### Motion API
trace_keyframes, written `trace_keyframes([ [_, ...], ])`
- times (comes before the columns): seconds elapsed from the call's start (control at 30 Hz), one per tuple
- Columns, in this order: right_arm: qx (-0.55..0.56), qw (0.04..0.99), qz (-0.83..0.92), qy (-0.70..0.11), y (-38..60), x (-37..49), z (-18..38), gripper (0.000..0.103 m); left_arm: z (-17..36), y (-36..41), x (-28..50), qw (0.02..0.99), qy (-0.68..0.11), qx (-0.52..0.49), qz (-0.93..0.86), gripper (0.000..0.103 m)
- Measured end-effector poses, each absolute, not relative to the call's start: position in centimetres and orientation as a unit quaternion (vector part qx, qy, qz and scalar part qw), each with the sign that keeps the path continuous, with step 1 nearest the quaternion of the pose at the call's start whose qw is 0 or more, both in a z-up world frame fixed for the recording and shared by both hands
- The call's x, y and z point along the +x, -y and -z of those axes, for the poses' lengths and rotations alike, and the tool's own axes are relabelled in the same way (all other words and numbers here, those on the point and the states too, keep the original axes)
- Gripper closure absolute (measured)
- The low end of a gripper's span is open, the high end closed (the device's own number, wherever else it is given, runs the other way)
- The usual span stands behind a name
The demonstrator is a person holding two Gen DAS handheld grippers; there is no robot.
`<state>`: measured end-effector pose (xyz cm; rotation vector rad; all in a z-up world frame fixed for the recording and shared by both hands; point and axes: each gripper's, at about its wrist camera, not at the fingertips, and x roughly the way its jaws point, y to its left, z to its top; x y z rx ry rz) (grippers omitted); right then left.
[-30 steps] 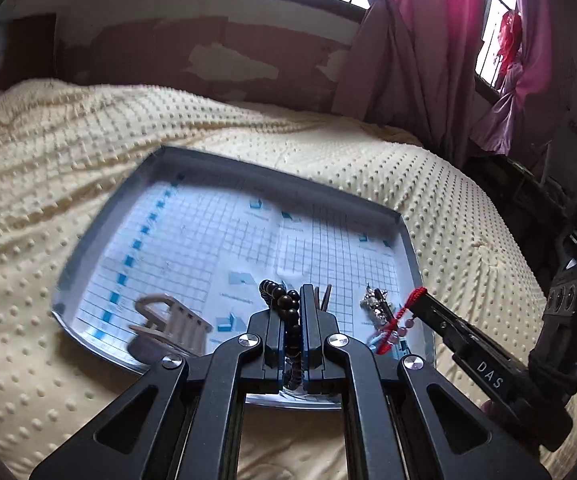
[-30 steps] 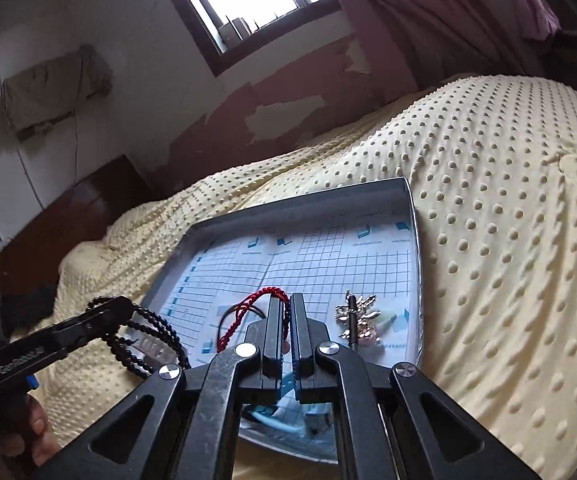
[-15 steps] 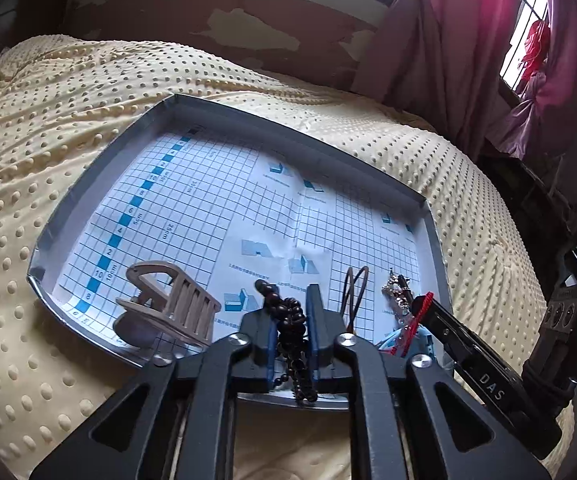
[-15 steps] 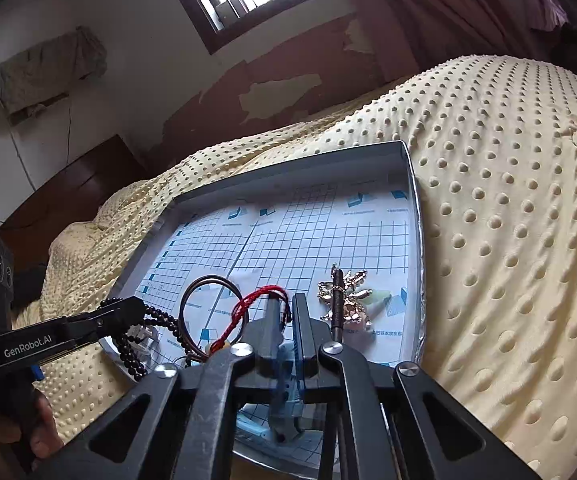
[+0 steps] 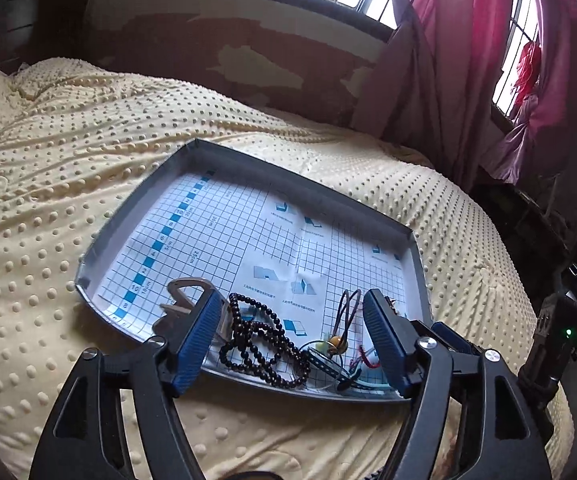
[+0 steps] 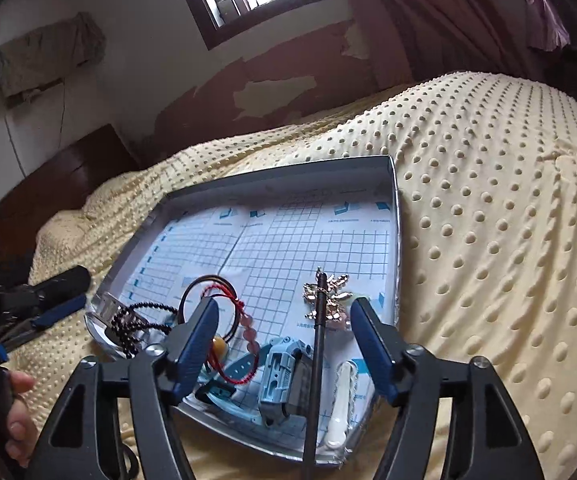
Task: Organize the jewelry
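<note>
A grey tray [image 5: 224,160] lined with blue grid paper lies on a cream dotted bedspread [image 5: 68,152], and the jewelry sits along its near edge. The left gripper [image 5: 292,308] hangs over the near left part of the tray; its jaws have just been opening and now stand spread, gripping nothing, and the black beads [image 5: 256,344] lie loose on the paper in the gap between the blue pads. Left of the beads, partly hidden by the left finger, is a beige clip [image 5: 186,296]. To the right of the beads lie a dark cord loop [image 5: 348,308] and an amber bead [image 5: 338,343], and at the near right, mostly behind the right finger, a red string [image 5: 366,356]. The right gripper [image 6: 284,312] hangs over the near right part of the tray; its jaws too have just been opening and are spread wide with nothing pinched. In its view the red string [image 6: 228,292] with pink beads lies on the paper by its left finger, touching the cord loop [image 6: 196,284]. Between its fingers lie a blue watch [image 6: 280,376], a dark stick [image 6: 316,360] and a gold brooch [image 6: 328,296], the stick crossing the brooch. A white clip [image 6: 340,404] lies at the near right edge. A hand [image 6: 12,420] shows at the lower left.
</note>
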<state>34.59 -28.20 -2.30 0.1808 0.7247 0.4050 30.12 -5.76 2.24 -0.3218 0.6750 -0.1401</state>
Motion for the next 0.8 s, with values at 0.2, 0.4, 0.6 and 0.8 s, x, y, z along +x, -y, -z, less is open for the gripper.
trace_keyframes([
  [0.2, 0.065, 0.912, -0.19, -0.357, 27.9, 32.4, 0.3, 0.02, -4.3, 5.9, 26.4, 0.94, -0.308, -0.13, 0.067, 0.029],
  [0.4, 0.09, 0.924, -0.223, -0.297, 28.4, 28.4, -4.1, 0.0, -6.7, 5.4, 21.0, 0.968, -0.227, -0.095, 0.054, 0.004],
  [0.6, 0.08, 0.935, -0.247, -0.242, 27.9, 23.1, -7.6, 0.0, -8.8, 3.7, 16.6, 0.975, -0.186, -0.107, 0.056, 0.003],
  [0.8, 0.036, 0.946, -0.258, -0.194, 27.7, 16.2, -8.4, 0.0, -9.6, 2.3, 12.0, 0.981, -0.158, -0.101, 0.04, 0.002],
])
